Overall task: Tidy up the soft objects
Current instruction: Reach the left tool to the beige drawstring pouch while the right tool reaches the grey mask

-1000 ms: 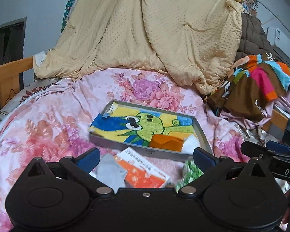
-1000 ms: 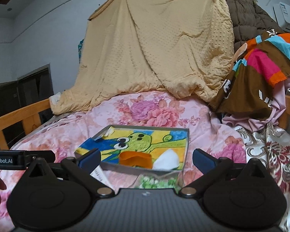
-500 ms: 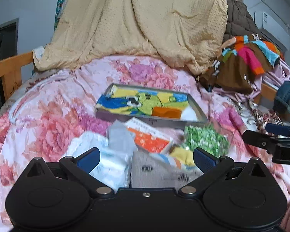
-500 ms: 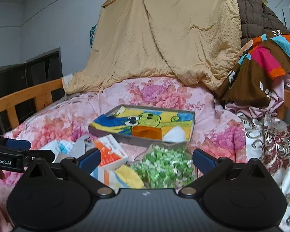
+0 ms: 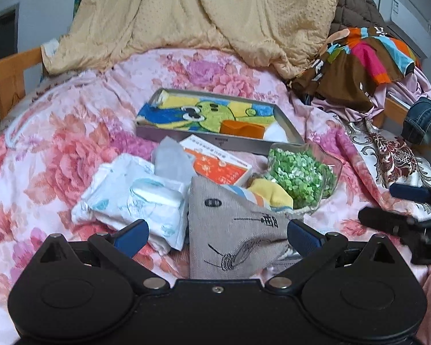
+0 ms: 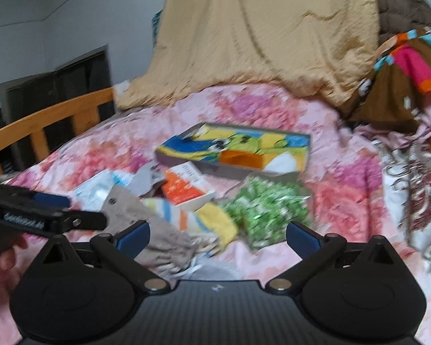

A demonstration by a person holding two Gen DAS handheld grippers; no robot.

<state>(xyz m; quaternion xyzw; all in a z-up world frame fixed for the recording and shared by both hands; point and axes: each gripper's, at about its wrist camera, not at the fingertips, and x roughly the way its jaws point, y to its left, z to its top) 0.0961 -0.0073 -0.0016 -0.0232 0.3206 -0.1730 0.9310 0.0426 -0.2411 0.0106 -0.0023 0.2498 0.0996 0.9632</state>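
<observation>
Showing a denim garment (image 5: 425, 120) only leftward; rightward, a wooden rail (image 6: 43, 120).

Right gripper (image 6: 217, 237) is hovering, jaws apart, over grey pouch (image 6: 158, 230) and green bag (image 6: 268, 212); grey tray (image 6: 235, 151) is lying beyond on floral quilt (image 6: 344, 201). View is blurring.

Grey embroidered cloth (image 5: 232, 230) atop pile
</observation>
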